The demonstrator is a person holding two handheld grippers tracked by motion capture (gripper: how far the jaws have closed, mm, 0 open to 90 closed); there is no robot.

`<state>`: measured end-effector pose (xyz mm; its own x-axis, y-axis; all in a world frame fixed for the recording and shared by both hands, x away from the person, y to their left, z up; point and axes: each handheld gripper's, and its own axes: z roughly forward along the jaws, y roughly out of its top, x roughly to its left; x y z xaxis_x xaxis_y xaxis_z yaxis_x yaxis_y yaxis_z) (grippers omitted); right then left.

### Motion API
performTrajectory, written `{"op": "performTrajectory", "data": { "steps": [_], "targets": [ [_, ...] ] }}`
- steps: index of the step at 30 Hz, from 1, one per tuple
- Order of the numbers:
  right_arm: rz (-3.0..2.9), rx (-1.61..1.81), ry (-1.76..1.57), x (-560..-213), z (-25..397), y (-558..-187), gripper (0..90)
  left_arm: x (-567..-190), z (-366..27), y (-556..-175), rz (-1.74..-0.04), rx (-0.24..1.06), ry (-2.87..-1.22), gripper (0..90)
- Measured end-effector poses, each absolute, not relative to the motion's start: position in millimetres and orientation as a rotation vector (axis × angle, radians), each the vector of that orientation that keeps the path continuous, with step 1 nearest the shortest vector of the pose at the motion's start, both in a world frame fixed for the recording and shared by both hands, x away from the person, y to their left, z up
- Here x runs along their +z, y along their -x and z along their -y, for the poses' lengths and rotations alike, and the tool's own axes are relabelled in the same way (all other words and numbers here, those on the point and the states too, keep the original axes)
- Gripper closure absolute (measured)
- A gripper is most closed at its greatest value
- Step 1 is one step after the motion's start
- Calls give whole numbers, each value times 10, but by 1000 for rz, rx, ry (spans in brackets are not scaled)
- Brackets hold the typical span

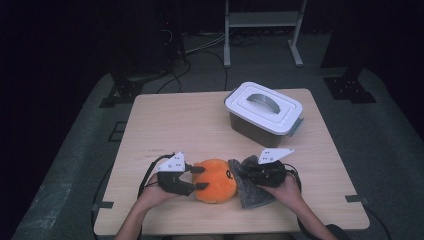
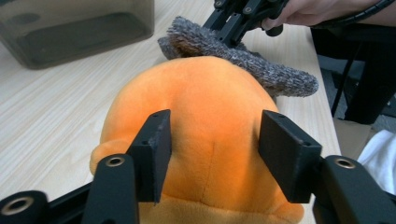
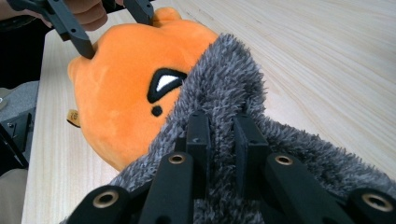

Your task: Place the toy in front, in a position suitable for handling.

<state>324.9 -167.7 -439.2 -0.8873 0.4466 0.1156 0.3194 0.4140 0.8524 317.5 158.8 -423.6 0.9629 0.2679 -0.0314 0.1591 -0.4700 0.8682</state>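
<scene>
At lower centre of the high view, my left gripper stands wide open around the orange plush. My right gripper pinches the grey cloth against its right side; a lidded bin sits upper right.

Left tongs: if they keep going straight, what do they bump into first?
Probably the orange plush toy. The left tongs are open, a jaw on either side of it, so it is right ahead. Beyond lies the grey fuzzy cloth.
</scene>
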Motion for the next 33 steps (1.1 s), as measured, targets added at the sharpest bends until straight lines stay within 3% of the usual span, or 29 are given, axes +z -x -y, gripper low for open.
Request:
{"op": "performTrajectory", "data": {
  "steps": [6, 10, 17, 25, 33],
  "targets": [
    [-2458, 1560, -501, -4180, 1586, -3019, 774, -4284, -1519, -3212, -396, 178, -2035, 500],
    [-2493, 1422, -410, -4221, 1387, -2939, 772, -4278, -1499, -3261, -444, 172, -2028, 495],
    [-2499, 1407, -493, -4273, 1509, -3067, 772, -4159, -1566, -3236, -459, 201, -2015, 416],
    [-2497, 1376, -520, -4265, 1588, -3072, 773, -4243, -1560, -3257, -478, 186, -2033, 485],
    [-2492, 1363, -341, -4193, 1282, -2935, 773, -4252, -1494, -3291, -511, 203, -2023, 487]
  ]
}}
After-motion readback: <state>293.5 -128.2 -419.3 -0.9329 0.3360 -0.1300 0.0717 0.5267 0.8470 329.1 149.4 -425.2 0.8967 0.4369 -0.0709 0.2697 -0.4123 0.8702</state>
